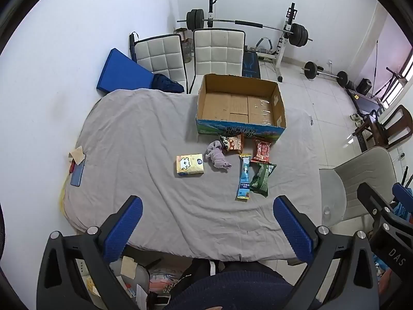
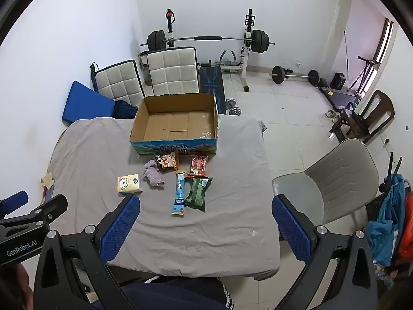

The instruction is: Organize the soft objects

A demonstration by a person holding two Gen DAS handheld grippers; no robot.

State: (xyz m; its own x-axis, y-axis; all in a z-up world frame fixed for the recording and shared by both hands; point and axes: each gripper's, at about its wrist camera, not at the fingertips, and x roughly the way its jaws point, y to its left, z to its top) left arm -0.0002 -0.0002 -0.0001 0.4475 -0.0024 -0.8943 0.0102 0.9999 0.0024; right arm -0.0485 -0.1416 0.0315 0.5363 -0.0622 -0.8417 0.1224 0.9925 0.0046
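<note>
Gaping wide and empty, left gripper [image 1: 206, 226] and right gripper [image 2: 205, 223] are held back; the crumpled lilac cloth [image 1: 218, 157] could be snagged with the neighbouring orange snack packet [image 1: 232, 143].

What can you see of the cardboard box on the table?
The open-topped brown cardboard box with a blue-green printed front panel carrying Chinese characters stands upright at the far side of the grey cloth-covered table. It is empty; its floor shows folded flaps and clear tape. One side wall has a handle slot. Two snack packets lie just in front; contact is unclear.
</note>
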